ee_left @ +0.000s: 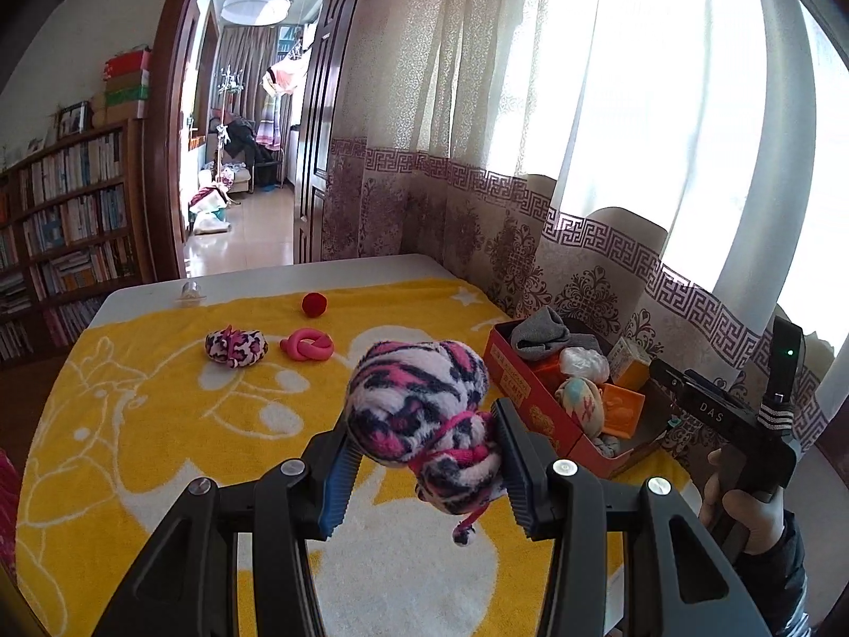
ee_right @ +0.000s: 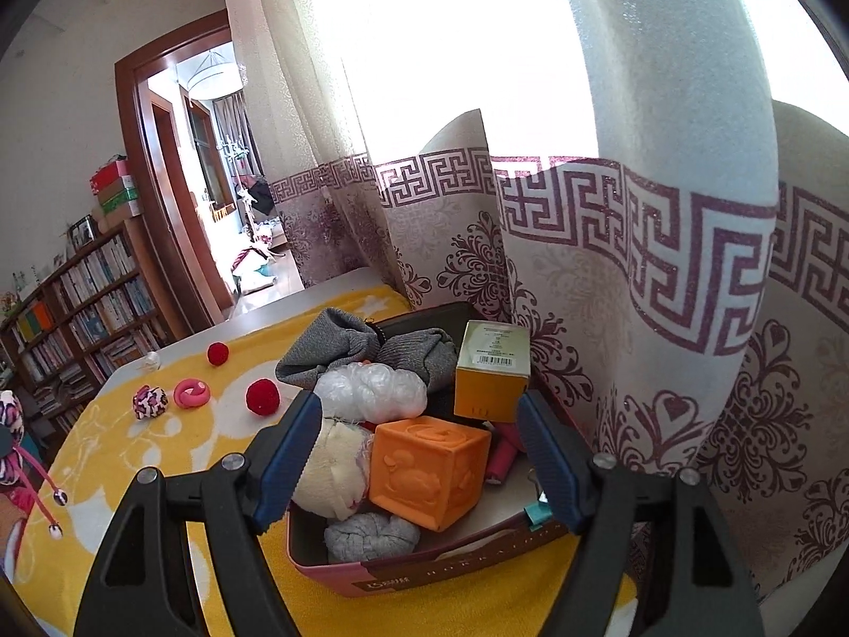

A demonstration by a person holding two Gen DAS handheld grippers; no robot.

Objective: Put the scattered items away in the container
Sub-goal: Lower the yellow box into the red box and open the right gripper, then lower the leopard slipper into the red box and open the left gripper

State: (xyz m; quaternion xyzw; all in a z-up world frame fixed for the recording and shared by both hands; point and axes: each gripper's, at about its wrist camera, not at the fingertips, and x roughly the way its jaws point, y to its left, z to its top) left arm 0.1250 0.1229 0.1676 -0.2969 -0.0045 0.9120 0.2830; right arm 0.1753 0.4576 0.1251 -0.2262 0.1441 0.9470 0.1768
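both my tongs are hovering over the table. left gripper is squeezing a fuzzy pink, white and black leopard sock bundle between its pads, lifted clear of the yellow towel, a pink cord with a little bobble dangling under it. right gripper is standing wide apart with nothing pinched, its fingers hanging above the open box and framing what is lying inside.

going left to right across the room: a bookshelf packed with books is standing on the far left, then a dark wooden doorway is opening onto a bright second room, then patterned curtains are glowing with daylight along the right side. the table is showing a bare white strip past the towel, which is covering most of it, yellow with white cartoon shapes.

still scattered on the towel, left to right in my left view: a second leopard sock bundle, a pink rubbery knot, and behind it a red ball. my right view is showing another red ball sitting just beside the box.

the box is red, resting at the right edge of the towel by the curtain. it is holding a grey sock at the back, a crumpled clear bag, a small yellow carton, an orange embossed cube, a cream plush thing, a grey rolled sock and something pink tucked low.
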